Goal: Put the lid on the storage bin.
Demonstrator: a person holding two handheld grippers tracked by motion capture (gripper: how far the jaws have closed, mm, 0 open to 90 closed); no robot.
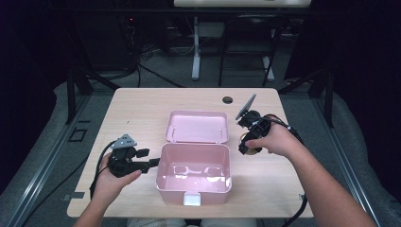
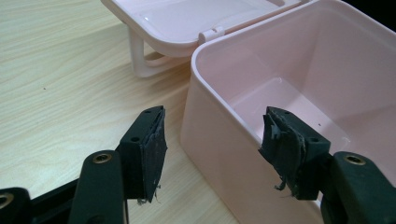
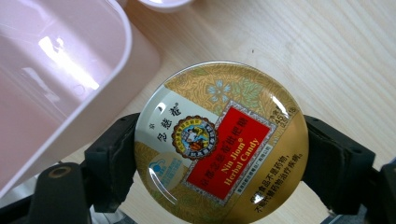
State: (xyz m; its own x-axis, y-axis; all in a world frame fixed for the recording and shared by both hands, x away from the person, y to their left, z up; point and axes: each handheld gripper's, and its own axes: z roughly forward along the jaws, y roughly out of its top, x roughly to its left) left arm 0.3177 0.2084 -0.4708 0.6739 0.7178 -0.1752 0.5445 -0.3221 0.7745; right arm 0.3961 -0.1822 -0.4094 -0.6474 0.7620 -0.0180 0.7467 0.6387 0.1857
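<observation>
The right gripper is closed on a round candy tin, with one jaw pressed against each side of its edge. The tin has a gold lid with a red label in the middle, and the lid faces the camera in the right gripper view. In the high view the right gripper holds the tin just beside the right wall of the pink box, low over the wooden surface; I cannot tell if the tin touches the surface. The box stands near the front edge of the surface and is open, and its lid lies folded back behind it with the inside facing up. A small white latch is on the front wall of the box. The left gripper is at the left side of the box, held by the person's left hand. In the left gripper view the left gripper is open, with its jaws standing wide apart: one jaw is over the surface outside the box and the other is over the inside, so the left wall of the box is between them, and neither pad seems to press on it.
</observation>
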